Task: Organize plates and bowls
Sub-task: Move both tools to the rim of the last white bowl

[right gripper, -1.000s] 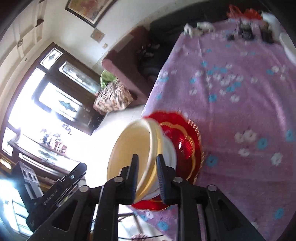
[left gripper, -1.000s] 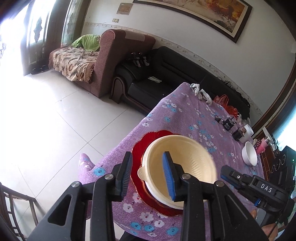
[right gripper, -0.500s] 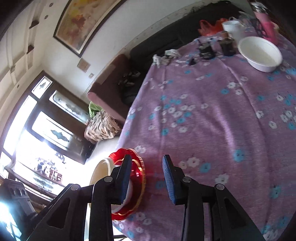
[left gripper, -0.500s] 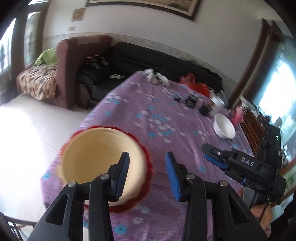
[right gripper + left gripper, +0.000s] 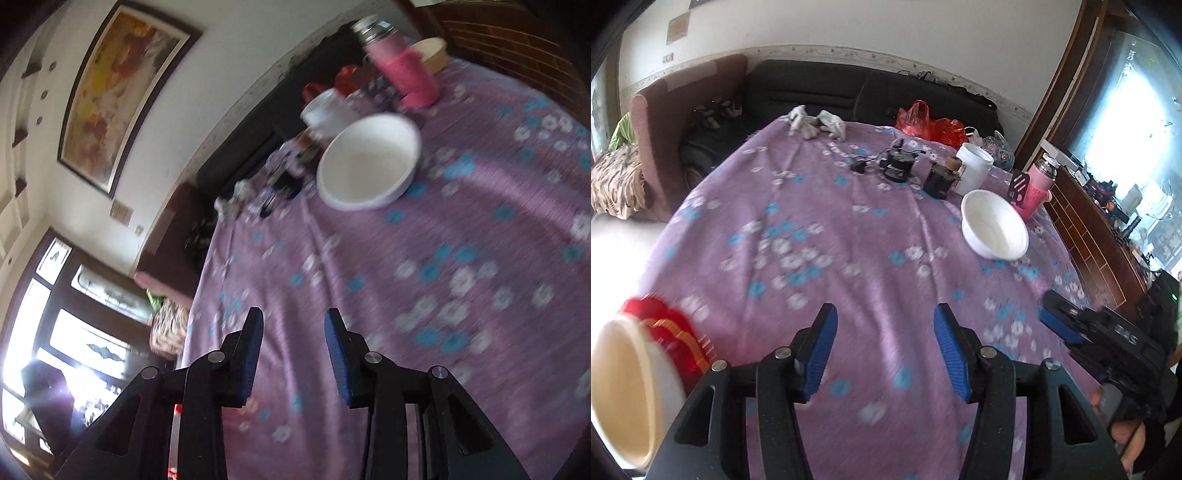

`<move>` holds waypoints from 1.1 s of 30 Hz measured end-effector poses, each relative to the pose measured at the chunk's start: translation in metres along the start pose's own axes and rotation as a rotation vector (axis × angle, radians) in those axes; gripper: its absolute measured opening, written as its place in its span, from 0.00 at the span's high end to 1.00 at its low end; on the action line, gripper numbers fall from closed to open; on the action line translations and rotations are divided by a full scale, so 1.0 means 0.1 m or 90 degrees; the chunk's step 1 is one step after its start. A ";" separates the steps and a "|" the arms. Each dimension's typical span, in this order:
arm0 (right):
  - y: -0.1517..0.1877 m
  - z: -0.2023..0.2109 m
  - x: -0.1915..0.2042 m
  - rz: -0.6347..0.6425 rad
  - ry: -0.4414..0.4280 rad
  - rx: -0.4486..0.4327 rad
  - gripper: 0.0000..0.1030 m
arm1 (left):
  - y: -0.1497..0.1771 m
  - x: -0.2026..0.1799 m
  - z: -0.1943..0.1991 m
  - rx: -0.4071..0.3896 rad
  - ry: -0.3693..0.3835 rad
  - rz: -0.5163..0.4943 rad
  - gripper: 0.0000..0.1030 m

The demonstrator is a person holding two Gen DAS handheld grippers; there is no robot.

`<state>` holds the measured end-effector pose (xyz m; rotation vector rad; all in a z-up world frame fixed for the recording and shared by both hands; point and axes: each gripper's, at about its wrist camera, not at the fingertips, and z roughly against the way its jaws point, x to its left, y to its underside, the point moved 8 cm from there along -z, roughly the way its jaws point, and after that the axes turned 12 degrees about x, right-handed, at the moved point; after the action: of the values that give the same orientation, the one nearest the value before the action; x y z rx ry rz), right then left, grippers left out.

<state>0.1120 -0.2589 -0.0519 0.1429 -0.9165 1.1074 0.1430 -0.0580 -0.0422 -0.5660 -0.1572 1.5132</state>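
Round white bowl [image 5: 994,230] on floral purple tablecloth [image 5: 849,240], both claws [image 5: 884,350] [image 5: 293,350] parted, empty, left just widened.

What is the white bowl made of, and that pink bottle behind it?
The white bowl looks like glazed ceramic or hard plastic: smooth, plain and evenly white. The pink bottle seems metal, judging by its shiny silver top, with a pink textured sleeve, maybe knit or rubber.

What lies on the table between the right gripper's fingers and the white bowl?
Only bare flowered tablecloth separates the right gripper from the white bowl, as the right wrist view shows.
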 end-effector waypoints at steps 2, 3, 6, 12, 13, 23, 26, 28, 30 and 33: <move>-0.23 0.12 -0.15 -0.013 0.009 -0.019 0.64 | -0.16 -0.12 -0.14 0.007 0.001 -0.003 0.48; -0.33 0.17 -0.21 -0.016 0.015 -0.027 0.64 | -0.26 -0.21 -0.23 0.012 0.003 -0.005 0.48; -0.66 0.25 -0.39 -0.032 0.022 -0.044 0.64 | -0.52 -0.37 -0.49 0.027 0.007 -0.004 0.48; -1.19 0.12 -0.63 -0.057 0.027 -0.037 0.64 | -1.00 -0.59 -1.01 0.059 0.027 0.017 0.48; -1.25 0.07 -0.67 -0.067 0.027 -0.032 0.64 | -1.06 -0.61 -1.09 0.064 0.028 0.020 0.48; -1.59 -0.23 -1.09 -0.110 0.019 -0.042 0.64 | -1.32 -0.87 -1.79 0.118 0.068 0.034 0.48; -1.60 -0.30 -1.18 -0.119 0.002 -0.038 0.64 | -1.39 -0.92 -1.88 0.122 0.091 0.046 0.48; -1.62 -0.32 -1.22 -0.116 0.004 -0.043 0.64 | -1.40 -0.93 -1.93 0.125 0.103 0.054 0.48; -1.63 -0.34 -1.27 -0.121 0.005 -0.046 0.64 | -1.39 -0.93 -1.99 0.130 0.106 0.055 0.48; -1.63 -0.38 -1.31 -0.129 -0.003 -0.041 0.64 | -1.39 -0.95 -2.03 0.139 0.119 0.053 0.48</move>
<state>0.2484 -0.4094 -0.1146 0.1810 -0.9198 0.8901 0.3491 -0.1949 -0.1326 -0.5395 0.1763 1.5253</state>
